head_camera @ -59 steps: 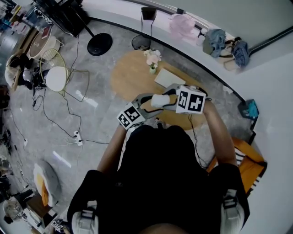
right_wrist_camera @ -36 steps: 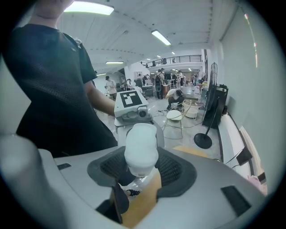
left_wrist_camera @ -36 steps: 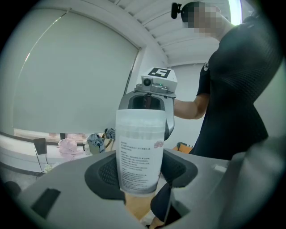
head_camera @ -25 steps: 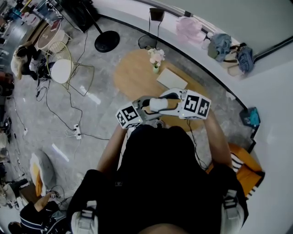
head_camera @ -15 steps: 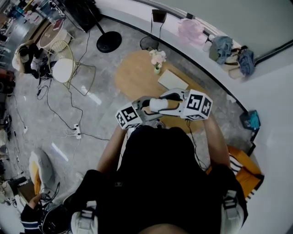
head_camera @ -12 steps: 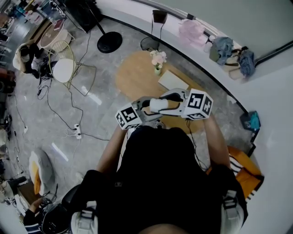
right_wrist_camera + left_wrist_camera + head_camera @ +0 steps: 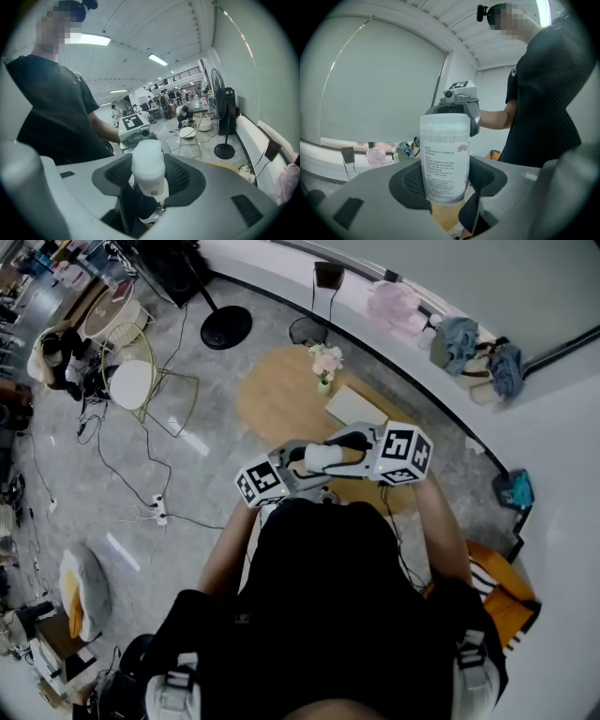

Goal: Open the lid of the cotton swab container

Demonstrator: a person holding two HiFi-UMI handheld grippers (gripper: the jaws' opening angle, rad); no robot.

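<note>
Clamping a translucent white plastic cotton swab container [image 7: 444, 161] by its labelled body, the left gripper [image 7: 447, 180] held it between wide-set pads, while the right gripper [image 7: 149, 177] gripped its frosted white lid [image 7: 147, 157]. Dense black print on the label was too small to read, beside a small pink emblem. The container hung over a round wooden table [image 7: 267, 399].

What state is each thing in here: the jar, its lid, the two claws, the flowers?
Translucent white plastic cotton swab container: held between both claws.
Its white lid: on, not opened.
Left claw: closed on the container's body.
Right claw: closed on the lid.
Pink flowers in small vase: upright.
</note>
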